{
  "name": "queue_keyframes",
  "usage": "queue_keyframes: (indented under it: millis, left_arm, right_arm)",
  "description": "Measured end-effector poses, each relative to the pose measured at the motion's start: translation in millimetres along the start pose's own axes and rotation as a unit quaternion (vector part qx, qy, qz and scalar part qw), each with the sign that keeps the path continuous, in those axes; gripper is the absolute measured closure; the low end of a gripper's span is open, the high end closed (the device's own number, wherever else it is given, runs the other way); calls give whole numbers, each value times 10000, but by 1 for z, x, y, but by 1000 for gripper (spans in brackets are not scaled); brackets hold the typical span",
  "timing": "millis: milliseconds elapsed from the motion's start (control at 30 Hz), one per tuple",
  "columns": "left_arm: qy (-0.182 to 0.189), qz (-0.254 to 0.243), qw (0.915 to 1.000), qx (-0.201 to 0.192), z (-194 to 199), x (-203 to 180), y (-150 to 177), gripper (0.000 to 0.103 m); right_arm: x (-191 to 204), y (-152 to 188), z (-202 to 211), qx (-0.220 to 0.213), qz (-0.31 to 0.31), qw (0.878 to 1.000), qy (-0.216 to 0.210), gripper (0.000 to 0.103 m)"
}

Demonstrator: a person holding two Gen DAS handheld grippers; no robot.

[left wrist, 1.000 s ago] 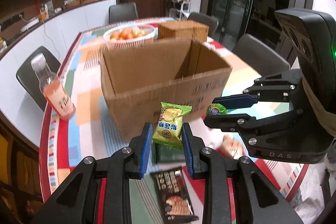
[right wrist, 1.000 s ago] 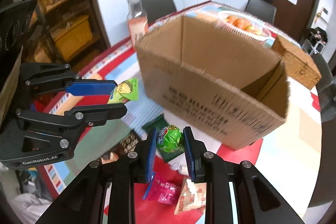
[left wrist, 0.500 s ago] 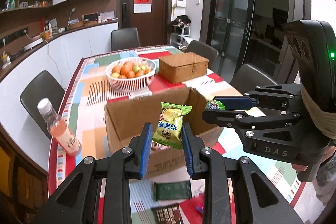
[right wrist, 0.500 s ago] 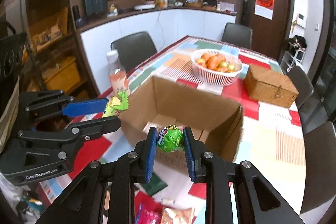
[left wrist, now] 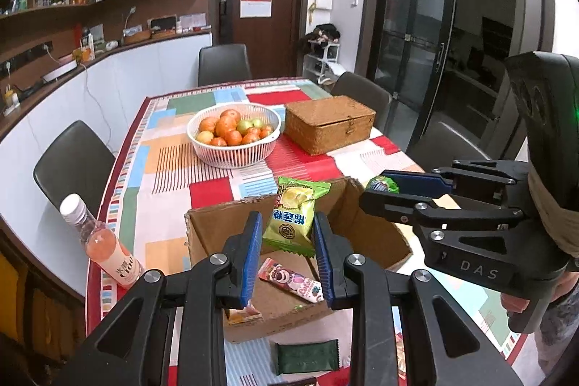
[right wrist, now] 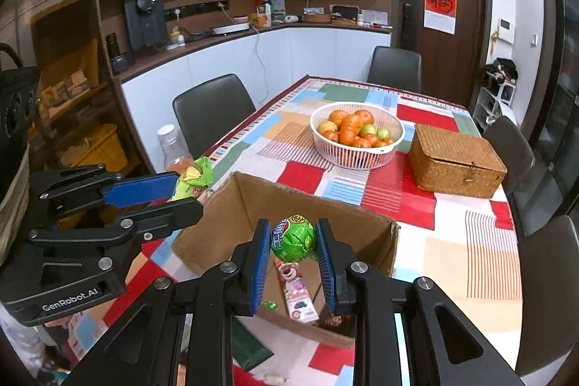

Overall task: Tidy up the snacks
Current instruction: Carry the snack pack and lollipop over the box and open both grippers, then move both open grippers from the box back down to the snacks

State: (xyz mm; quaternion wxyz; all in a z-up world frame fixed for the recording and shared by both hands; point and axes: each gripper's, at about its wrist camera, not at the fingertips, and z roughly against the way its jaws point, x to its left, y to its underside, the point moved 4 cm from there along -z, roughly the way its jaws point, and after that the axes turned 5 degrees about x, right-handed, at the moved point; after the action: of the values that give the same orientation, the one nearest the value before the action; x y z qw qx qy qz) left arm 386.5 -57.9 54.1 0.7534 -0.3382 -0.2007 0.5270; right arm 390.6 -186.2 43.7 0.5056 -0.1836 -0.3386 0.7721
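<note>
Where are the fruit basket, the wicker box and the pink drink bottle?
fruit basket (left wrist: 235, 157), left wrist view, white front wall.
wicker box (right wrist: 456, 151), right wrist view, middle of lid.
pink drink bottle (left wrist: 108, 250), left wrist view, pink body.

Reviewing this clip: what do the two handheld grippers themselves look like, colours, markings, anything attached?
Both are matte black linkage frames with silver bolt heads and blue finger pads. The left gripper body reads "GenRobot.AI" in the right wrist view; the right gripper body reads "DAS" in the left wrist view, with tan tape around its handle and a green light on the black module above.
</note>
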Motion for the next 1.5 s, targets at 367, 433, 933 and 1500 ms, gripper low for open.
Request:
queue_keyframes:
  millis: [367, 433, 933, 1500]
  left_arm:
    - [-210, 118, 9986, 463, -32, 14, 4, 55]
    - [-336, 142, 9986, 371, -27, 16, 5, 52]
    - [-583, -131, 9982, 9, 25, -12, 50, 46]
    - [-241, -943, 9945, 396, 26, -65, 140, 36]
  right_arm:
    - [-13, 1, -33, 296, -156, 9994, 118, 76]
    - [-14, 2, -33, 310, -164, 9989, 323, 61]
    - [18, 47, 9, 176, 89, 9994, 270, 56]
    - [23, 135, 39, 265, 36, 9975, 659, 42]
